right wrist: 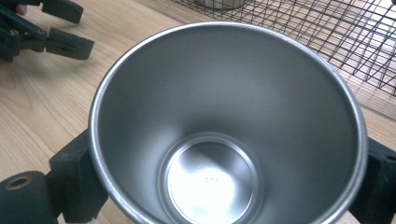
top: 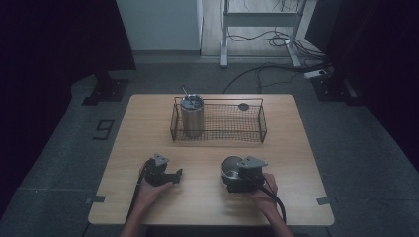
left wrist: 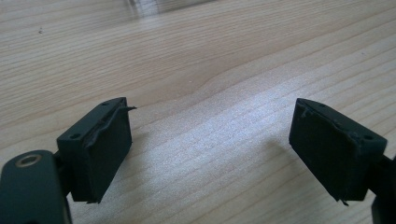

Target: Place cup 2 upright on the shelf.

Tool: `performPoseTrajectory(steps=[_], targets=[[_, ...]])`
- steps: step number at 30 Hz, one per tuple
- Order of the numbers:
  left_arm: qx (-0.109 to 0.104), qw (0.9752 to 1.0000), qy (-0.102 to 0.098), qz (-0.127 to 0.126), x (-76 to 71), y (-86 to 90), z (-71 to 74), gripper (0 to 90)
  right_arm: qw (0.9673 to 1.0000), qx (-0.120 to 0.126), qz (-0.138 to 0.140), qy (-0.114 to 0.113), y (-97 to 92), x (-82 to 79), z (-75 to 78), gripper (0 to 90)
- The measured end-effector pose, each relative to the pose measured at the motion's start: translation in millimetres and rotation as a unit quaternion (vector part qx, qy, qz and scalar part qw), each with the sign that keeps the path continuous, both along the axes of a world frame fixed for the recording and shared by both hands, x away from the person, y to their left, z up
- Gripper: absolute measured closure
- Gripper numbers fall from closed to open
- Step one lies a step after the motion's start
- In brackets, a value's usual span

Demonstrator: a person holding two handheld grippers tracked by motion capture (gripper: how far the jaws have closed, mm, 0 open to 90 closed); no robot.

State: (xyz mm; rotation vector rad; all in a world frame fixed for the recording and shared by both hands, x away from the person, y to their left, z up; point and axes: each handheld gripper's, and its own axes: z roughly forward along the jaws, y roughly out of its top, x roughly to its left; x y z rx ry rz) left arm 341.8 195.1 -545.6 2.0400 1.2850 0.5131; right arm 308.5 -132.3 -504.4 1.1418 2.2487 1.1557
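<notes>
Gripping the steel cup near the desk's front edge, the right gripper should squeeze evenly and lift straight; the left gripper sits empty, jaws apart.

A wooden table seen from above, on a grey floor in a dim room. Near the far edge stands a long black wire basket; a tall metal tumbler stands upright in its left end, and a small dark round lid lies toward its right end. Near the front edge, two hands hold black grippers. The left gripper rests on bare wood. The right gripper holds an upright metal cup.
</notes>
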Motion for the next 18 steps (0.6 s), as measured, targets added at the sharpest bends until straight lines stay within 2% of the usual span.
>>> performPoseTrajectory(steps=[7,11,15,18], targets=[[-0.003,1.0,-0.001,0.002,-0.2,1.0,0.8,13.8,0.9999,0.011,-0.004,-0.006,-4.4,-0.7,3.9,7.3],[-0.002,1.0,-0.002,0.002,-0.3,0.9,0.8,13.9,0.9996,0.021,-0.008,-0.015,-10.7,-2.5,10.7,7.3],[-0.004,0.9999,-0.012,0.006,-2.3,1.3,2.9,14.3,0.9993,0.028,-0.012,-0.023,-16.7,-4.3,17.1,7.3],[-0.006,0.9999,-0.009,0.007,-2.3,1.8,2.7,14.3,0.9987,0.037,-0.017,-0.03,-21.5,-6.3,23.1,7.3]])
